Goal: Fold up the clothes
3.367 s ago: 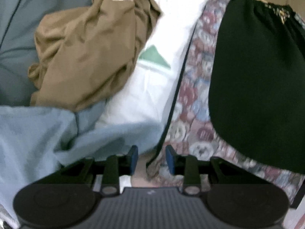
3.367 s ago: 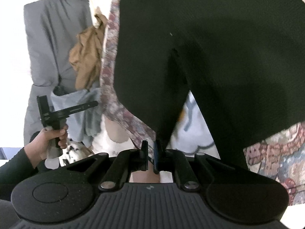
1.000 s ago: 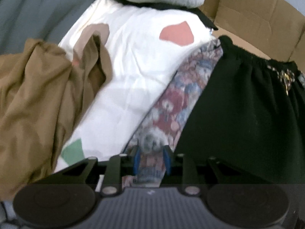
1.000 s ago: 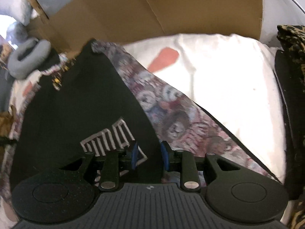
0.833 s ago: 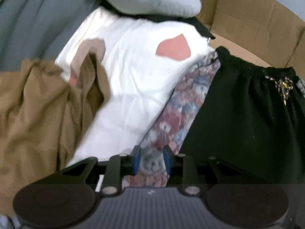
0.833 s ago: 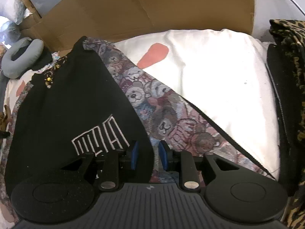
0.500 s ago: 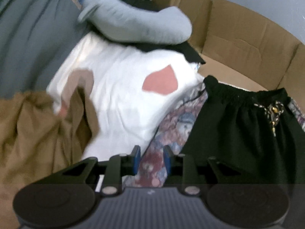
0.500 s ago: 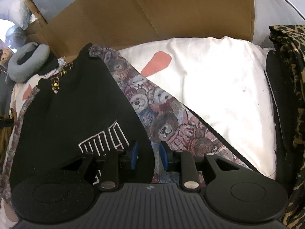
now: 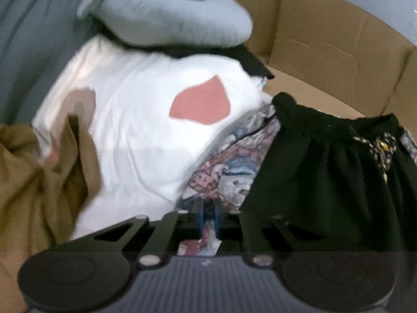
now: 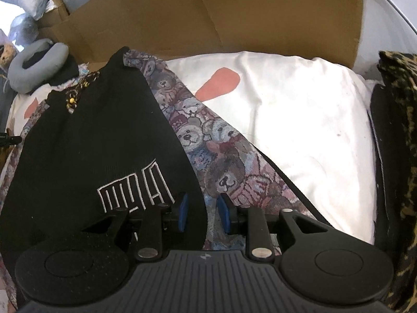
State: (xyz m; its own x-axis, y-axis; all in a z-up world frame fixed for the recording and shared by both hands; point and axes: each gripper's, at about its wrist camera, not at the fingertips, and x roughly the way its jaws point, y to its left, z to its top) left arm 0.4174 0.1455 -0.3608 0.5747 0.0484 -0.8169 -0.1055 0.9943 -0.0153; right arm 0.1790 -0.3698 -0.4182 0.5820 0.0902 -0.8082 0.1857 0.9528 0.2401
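Pinching bear-print cloth (image 9: 221, 180) at lower centre, my left gripper (image 9: 208, 217) has just closed; my right gripper (image 10: 202, 212) stands apart over the black shorts' (image 10: 91, 140) edge.

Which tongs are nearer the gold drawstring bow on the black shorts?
Likely the left tongs, though neither is close. The drawstring bow lies up and to their right; from the right tongs it sits far up-left across the black shorts.
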